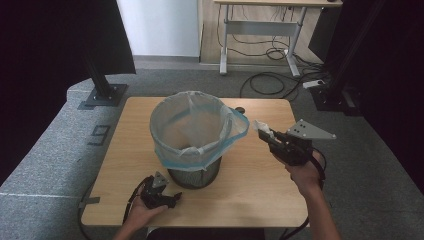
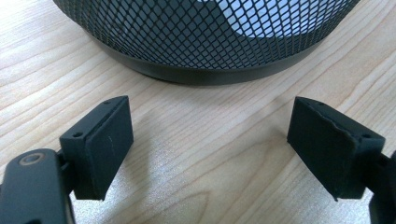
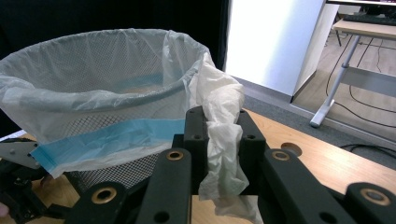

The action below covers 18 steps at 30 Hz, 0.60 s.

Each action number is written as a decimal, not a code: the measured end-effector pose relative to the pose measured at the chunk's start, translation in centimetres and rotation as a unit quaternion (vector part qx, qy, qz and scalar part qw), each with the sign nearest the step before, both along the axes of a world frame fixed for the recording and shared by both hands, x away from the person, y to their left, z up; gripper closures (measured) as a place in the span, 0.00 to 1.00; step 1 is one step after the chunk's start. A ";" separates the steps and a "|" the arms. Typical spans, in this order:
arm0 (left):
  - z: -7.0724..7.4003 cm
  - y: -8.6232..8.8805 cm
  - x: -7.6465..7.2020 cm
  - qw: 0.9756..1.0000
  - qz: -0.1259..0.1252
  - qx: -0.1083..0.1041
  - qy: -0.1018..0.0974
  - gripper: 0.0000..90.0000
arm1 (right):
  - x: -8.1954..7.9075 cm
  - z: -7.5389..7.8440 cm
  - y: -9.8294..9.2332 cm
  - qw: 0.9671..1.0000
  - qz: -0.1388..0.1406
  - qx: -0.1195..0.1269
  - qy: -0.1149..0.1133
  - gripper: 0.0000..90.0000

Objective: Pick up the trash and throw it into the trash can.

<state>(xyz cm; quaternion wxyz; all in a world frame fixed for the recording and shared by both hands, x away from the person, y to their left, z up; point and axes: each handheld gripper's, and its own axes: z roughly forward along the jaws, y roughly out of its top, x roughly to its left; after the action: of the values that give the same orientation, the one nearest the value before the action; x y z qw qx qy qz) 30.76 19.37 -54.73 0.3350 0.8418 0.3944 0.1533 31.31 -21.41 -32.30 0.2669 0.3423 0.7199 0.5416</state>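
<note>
On the near edge of the table [image 1: 260, 200] the left gripper [image 1: 172, 200] rests low, its jaws spread wide with nothing between them; its own view looks across bare wood at the foot of the bin [image 2: 205, 42]. To the right and higher, the right gripper [image 1: 265, 134] is pinched tight on a tissue [image 1: 261, 127], one crumpled white wad. From above, the tissue sticks out of the jaw tips toward the bin [image 1: 192, 140], just beside its right rim. In the right gripper view the tissue [image 3: 223, 140] runs lengthwise between the pads, its long axis upright in that picture, with a loose end hanging out at the bottom. There is one bin, black mesh, upright mid-table, lined with one clear bag [image 3: 93, 88] with a blue band. That view shows the bag's band and folds up close; the high view shows both grippers and the whole tabletop. Beyond stands a desk [image 1: 260, 30] with cables [image 1: 270, 80] on the floor.
</note>
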 end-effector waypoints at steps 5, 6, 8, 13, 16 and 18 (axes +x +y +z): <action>0.0 0.0 0.0 1.000 0.000 0.000 0.000 0.16 | 0.2 0.5 0.2 1.000 0.001 -0.002 -0.001 0.87; 0.0 0.0 0.0 1.000 0.000 0.000 0.000 0.16 | 0.2 0.7 0.2 1.000 0.001 -0.001 -0.002 0.87; 0.0 0.0 0.0 1.000 0.000 0.000 0.000 0.16 | 0.2 0.9 0.3 1.000 0.002 -0.002 -0.003 0.87; 0.0 0.0 0.0 1.000 0.000 0.000 -0.001 0.15 | 0.5 1.3 0.7 1.000 0.005 -0.004 -0.004 0.87; 0.0 0.0 0.0 1.000 0.000 0.000 -0.001 0.16 | 0.7 1.4 1.1 1.000 0.007 -0.005 -0.004 0.87; 0.0 0.0 0.0 1.000 -0.001 0.000 -0.001 0.16 | 0.9 1.5 1.5 1.000 0.012 -0.007 -0.003 0.87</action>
<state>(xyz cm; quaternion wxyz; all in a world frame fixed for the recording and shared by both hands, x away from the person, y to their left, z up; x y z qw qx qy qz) 30.73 19.33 -54.74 0.3355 0.8419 0.3938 0.1536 32.22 -19.88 -30.76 0.2649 0.3296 0.7271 0.5408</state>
